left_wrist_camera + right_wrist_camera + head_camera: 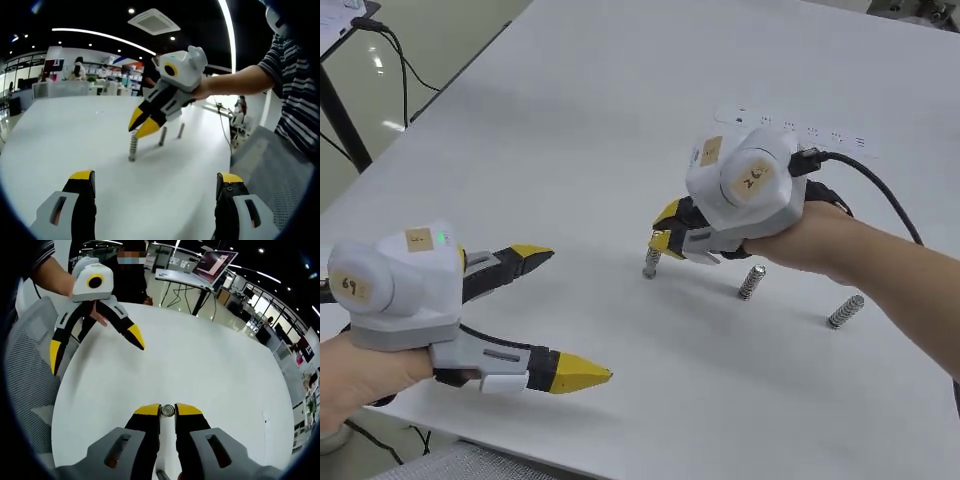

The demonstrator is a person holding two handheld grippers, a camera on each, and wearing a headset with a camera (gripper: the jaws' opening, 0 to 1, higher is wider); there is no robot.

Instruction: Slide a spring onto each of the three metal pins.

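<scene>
Three short metal pins stand on the white table [570, 130], each with a grey spring around it: left [651, 262], middle [751, 282], right [844, 311]. My right gripper [663, 234] points down at the left pin. Its yellow-tipped jaws are closed to a narrow gap around the top of that spring [168, 410], seen end-on in the right gripper view. In the left gripper view the right gripper [141, 126] sits at the top of that spring [133, 147]. My left gripper [565, 312] hovers at the near left, wide open and holding nothing.
A white power strip [790, 128] lies behind the right hand, with a black cable [880, 190] trailing right. The table's near edge runs just below the left gripper. A mesh chair [265, 150] stands beside the table. Other desks and people are far back.
</scene>
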